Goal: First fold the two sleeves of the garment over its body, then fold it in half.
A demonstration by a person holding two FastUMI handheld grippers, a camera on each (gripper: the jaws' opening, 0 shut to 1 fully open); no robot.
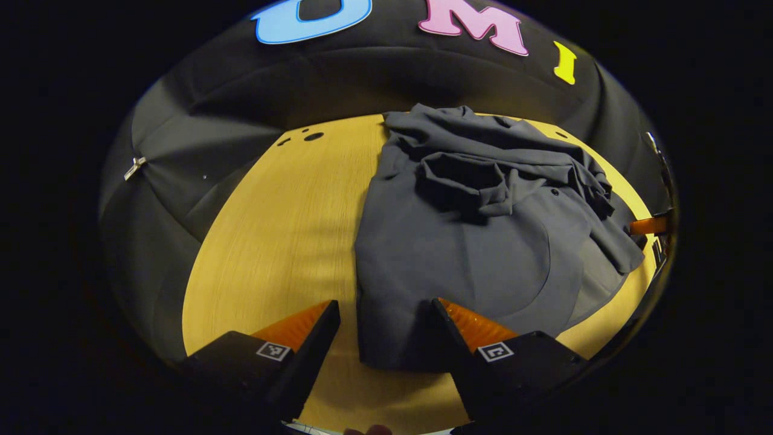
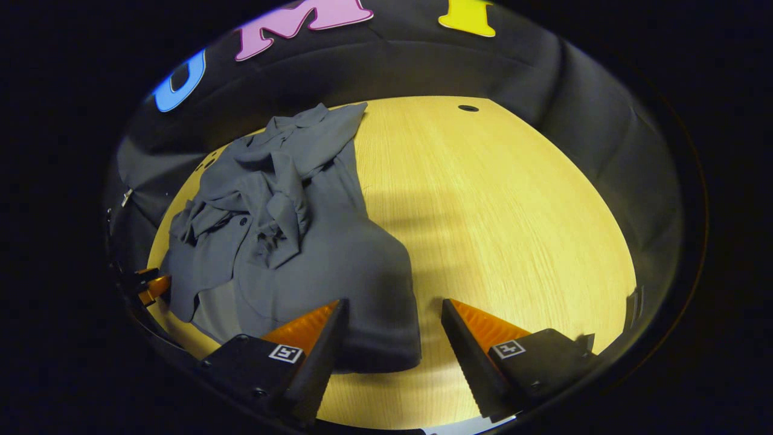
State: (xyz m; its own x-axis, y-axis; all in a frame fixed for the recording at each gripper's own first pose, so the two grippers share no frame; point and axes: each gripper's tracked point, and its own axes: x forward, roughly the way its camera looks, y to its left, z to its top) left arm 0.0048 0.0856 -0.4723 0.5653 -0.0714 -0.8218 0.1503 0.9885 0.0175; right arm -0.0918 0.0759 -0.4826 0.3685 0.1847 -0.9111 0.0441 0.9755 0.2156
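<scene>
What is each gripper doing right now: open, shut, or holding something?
Left gripper: open, holding nothing, poised at the near edge of the grey garment.
Right gripper: open, holding nothing, poised over the garment's near corner.

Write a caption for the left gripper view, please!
Open hand-held gripper hovering at the near corner of a rumpled grey garment on a wooden table.

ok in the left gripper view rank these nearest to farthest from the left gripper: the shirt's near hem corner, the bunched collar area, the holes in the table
1. The near hem corner lies between the open fingers of the left gripper.
2. The bunched collar area is farther up, right of centre.
3. The holes in the table sit at the far edge, to the left.
</scene>
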